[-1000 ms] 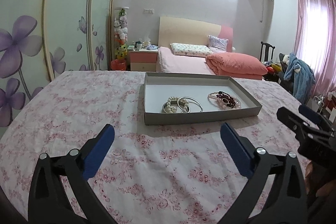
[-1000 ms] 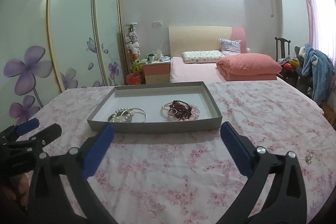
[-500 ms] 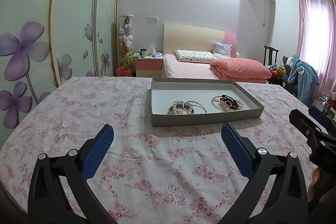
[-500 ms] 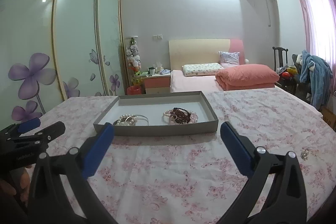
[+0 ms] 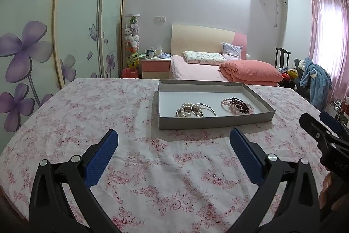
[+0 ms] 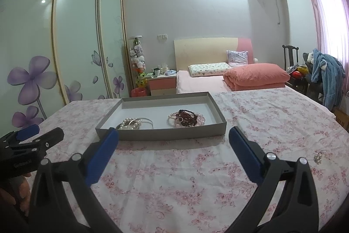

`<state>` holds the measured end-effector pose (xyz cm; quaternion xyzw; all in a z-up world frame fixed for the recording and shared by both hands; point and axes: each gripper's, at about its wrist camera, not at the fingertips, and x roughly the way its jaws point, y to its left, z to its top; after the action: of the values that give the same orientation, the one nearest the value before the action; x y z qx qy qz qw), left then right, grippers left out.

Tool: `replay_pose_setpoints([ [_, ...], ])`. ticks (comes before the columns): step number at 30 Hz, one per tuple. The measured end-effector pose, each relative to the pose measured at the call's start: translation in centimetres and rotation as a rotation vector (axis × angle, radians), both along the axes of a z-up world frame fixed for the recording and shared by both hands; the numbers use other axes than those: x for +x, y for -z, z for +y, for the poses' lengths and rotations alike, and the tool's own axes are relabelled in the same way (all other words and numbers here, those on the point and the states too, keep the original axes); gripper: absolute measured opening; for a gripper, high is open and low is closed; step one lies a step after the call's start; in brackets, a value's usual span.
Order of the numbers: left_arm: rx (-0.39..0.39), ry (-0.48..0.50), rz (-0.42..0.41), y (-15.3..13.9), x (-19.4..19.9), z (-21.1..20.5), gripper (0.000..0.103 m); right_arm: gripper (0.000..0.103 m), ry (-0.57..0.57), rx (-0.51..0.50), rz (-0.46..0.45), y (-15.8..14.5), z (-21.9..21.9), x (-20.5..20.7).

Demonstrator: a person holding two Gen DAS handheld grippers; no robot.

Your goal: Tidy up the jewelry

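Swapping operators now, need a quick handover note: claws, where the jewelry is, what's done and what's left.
Left claw: open, empty, over the flowered cloth, short of the tray.
Right claw: open, empty, also just short of the tray.
In the tray: pearl bracelet and silver bangles on the left, pink and dark bead bracelets on the right.
Left to do: one small pearl piece lies loose on the cloth to the right of the right claw. It likely goes into the tray next; the right claw is closer.
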<state>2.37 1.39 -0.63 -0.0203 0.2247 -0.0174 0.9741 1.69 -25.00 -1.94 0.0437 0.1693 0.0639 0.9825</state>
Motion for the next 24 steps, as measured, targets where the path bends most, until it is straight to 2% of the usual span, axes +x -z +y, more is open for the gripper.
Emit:
replay_pose_setpoints([
  [24,-0.002,0.003,0.014,0.30,0.06,-0.36,0.101,0.099,0.003,0.010,0.017,0.53,-0.14,0.43],
])
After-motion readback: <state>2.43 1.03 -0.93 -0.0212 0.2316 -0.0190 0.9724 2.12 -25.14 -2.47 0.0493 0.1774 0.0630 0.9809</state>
